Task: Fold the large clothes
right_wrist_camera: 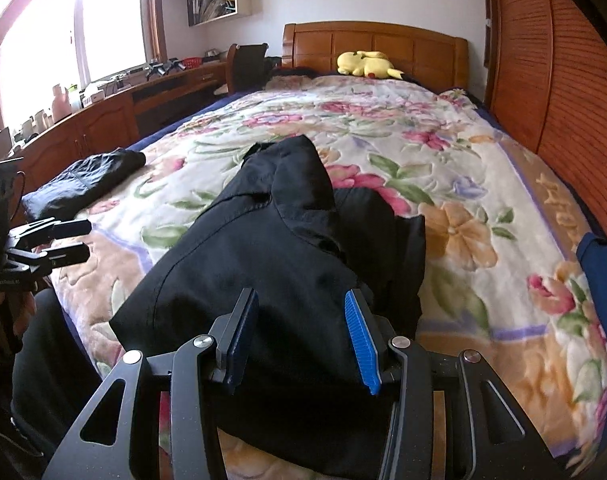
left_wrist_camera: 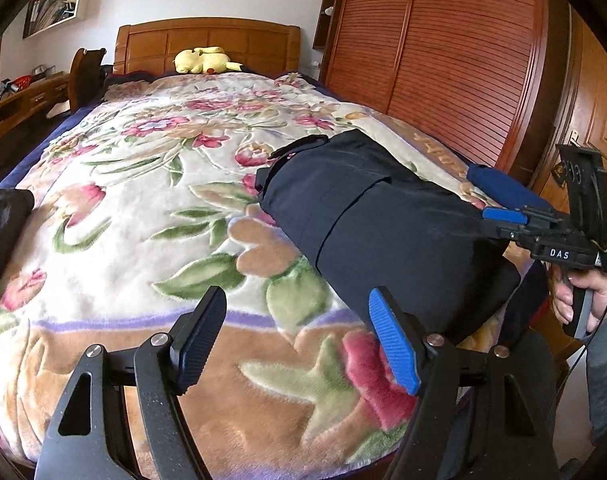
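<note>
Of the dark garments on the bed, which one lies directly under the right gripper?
The large navy garment near the foot of the bed, spread beneath the open right gripper. The smaller folded black garment lies apart at the bed's window-side edge.

Both tongs gape open: left tongs [left_wrist_camera: 299,344] low, right tongs [right_wrist_camera: 303,336] alongside, hand-held.

In the right wrist view the garment [right_wrist_camera: 287,248] lies mid-frame on the bed [right_wrist_camera: 483,200]; a folded item [right_wrist_camera: 83,180] sits at left, a plush toy [right_wrist_camera: 367,64] at the top by the headboard [right_wrist_camera: 375,44].
</note>
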